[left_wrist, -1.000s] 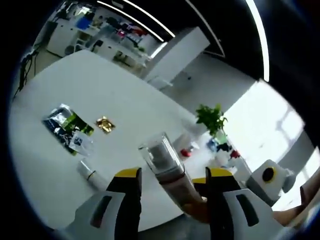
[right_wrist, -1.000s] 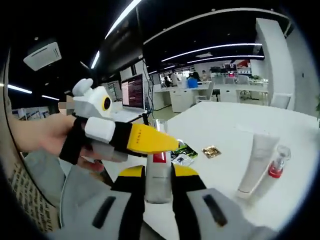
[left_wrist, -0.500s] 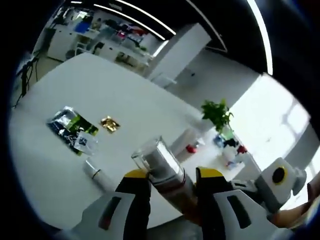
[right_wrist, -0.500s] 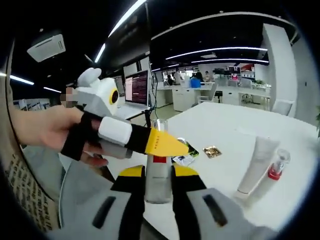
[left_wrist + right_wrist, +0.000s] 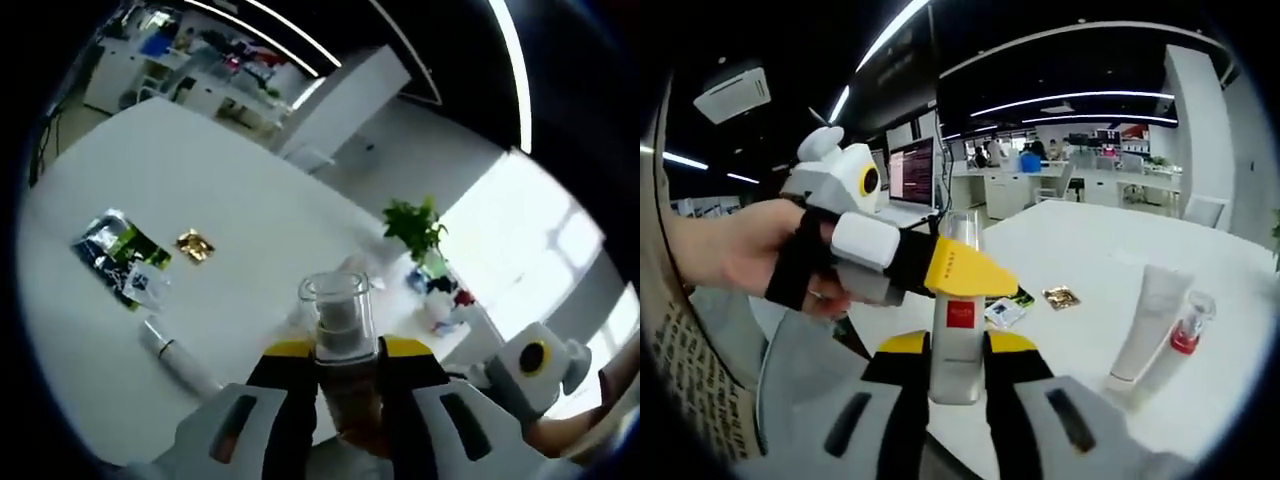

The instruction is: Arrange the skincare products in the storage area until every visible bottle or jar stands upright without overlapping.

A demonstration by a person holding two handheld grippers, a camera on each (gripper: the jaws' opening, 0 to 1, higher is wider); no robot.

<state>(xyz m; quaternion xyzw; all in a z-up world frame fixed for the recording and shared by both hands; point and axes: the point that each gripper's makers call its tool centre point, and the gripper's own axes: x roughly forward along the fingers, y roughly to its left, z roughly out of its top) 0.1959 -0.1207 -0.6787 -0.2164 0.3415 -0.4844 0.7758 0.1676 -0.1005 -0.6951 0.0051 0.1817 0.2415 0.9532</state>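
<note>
Both grippers were on the same item: a tall clear bottle with a transparent cap, silver pump collar and red label [image 5: 957, 310], held up off the white tabletop [image 5: 230, 210].

Left gripper [image 5: 345, 352]: yellow-tipped jaws closed on the bottle just below the cap. In the left gripper view the cap [image 5: 335, 300] stuck up between the tips at 12 o'clock, bottle body running down between the jaws.

Right gripper [image 5: 957, 345]: jaws clamped on the lower body of the bottle, under the red label. In the right gripper view the left gripper came in from 9 o'clock, a person's hand [image 5: 750, 255] wrapped around its grey-and-black body, one yellow tip lying across the bottle above the label.

On the tabletop, right gripper view, 3 o'clock: a white squeeze tube [image 5: 1143, 325] standing cap-down, with a small clear bottle with a red base [image 5: 1185, 330] just beside it, upright. Near the centre, behind the held bottle: a dark green-and-white sachet [image 5: 1008, 308] and a small gold foil packet [image 5: 1061, 296], both flat.

Left gripper view, 9 o'clock: the same sachet [image 5: 115, 262] and gold packet [image 5: 192, 245], well apart from the grippers. At 8 o'clock a slim white tube [image 5: 175, 358] lay on its side. A green potted plant [image 5: 415, 228] sat at the far edge, at 1 o'clock.
</note>
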